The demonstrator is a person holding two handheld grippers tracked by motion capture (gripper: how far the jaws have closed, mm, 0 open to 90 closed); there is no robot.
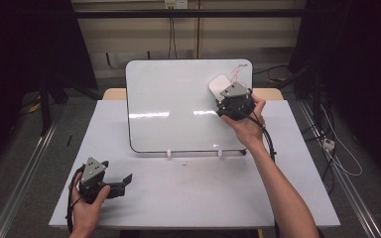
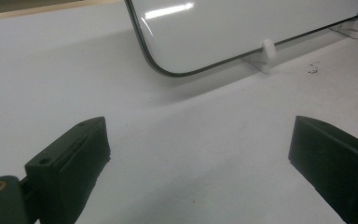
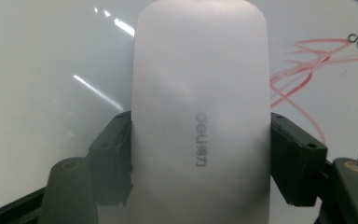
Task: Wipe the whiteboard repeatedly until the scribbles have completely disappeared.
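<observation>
High view: eraser (image 1: 219, 83) near whiteboard (image 1: 178, 109) corner

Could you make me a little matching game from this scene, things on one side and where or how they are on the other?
Things:
1. eraser
2. red scribble
3. left gripper
4. whiteboard

Places or states:
A. propped up on two small white feet
B. low over the table, jaws open
C. clamped in the right gripper
D. drawn near the board's top right corner

Pairs: 1-C, 2-D, 3-B, 4-A
</observation>
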